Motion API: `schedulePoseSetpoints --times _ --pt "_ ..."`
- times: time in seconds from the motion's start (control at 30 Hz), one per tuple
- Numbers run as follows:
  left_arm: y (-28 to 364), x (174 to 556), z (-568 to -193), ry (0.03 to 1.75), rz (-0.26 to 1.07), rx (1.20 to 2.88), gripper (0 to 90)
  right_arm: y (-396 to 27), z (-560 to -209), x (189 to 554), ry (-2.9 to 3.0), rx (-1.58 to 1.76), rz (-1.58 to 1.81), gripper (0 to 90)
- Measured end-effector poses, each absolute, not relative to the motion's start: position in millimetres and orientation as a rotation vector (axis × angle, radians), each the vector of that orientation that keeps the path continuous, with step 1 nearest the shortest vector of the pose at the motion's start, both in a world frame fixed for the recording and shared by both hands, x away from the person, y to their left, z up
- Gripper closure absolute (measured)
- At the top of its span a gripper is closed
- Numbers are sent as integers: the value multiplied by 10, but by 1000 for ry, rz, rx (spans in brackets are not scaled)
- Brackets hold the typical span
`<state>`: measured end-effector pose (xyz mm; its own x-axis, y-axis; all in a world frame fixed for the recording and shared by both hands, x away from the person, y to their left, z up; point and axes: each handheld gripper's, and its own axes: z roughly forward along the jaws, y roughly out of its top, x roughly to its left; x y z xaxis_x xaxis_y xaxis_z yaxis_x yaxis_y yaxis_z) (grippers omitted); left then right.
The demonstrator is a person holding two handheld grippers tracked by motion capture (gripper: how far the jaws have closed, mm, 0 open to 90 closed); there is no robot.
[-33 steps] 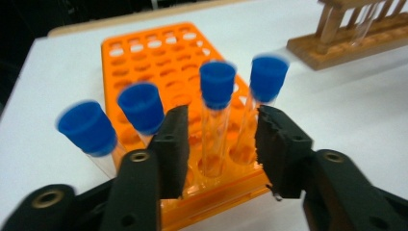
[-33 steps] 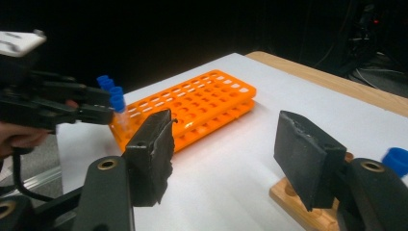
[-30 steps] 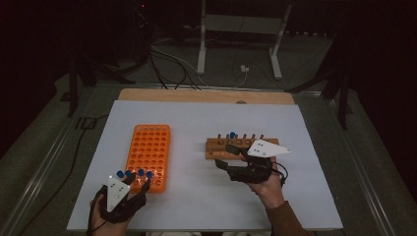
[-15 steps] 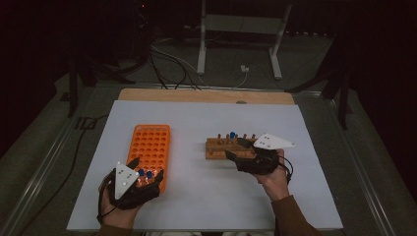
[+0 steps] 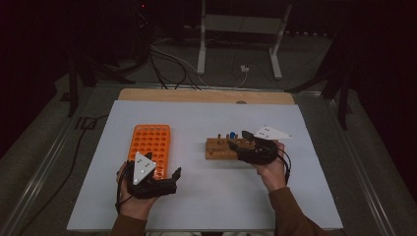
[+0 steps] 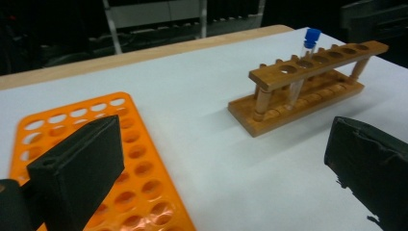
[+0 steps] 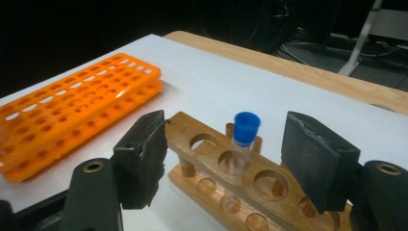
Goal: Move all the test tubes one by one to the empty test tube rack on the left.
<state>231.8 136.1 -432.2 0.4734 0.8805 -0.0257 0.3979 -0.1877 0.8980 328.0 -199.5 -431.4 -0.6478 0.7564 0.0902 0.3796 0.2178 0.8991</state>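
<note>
Sliding toward four o'clock off the orange rack (image 5: 149,146), the left claw (image 5: 167,179) has just spread empty, while the right claw (image 7: 226,159), half-spread and widening, brackets the blue-capped tube (image 7: 242,142) upright in the wooden rack (image 7: 207,168), seemingly releasing it.

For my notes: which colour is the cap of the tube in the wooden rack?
Blue cap; clearest in the right gripper view.

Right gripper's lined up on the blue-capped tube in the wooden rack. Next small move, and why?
Probably ease the right gripper forward and a little down, then close on the tube. Its jaws are open with the tube upright between them, in the wooden rack, pads not touching it. The left gripper is open and empty beside the orange rack.
</note>
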Motion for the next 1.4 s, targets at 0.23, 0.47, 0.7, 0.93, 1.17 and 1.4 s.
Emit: schedulePoseSetpoints --times 0.23,0.47,0.7,0.93,1.17,1.4 --pt "1312 2367 -4324 1074 618 1783 4 -1987 -4401 3395 2130 1097 1362 333" --pt "1256 2408 -4325 1057 592 1792 4 -1894 -4490 3470 2157 1105 1325 434" --pt "1207 2423 -4313 1039 569 1791 5 -1810 -4578 3542 2162 1135 1287 563" --pt "1159 2435 -4311 1023 558 1805 9 -1806 -4610 3571 2152 1147 1266 696" --pt "1090 2444 -4297 999 553 1822 18 -1801 -4492 3507 2113 1080 1287 758" --pt "1027 2463 -4263 978 560 1826 52 -1829 -4210 3391 2030 1016 1347 762"
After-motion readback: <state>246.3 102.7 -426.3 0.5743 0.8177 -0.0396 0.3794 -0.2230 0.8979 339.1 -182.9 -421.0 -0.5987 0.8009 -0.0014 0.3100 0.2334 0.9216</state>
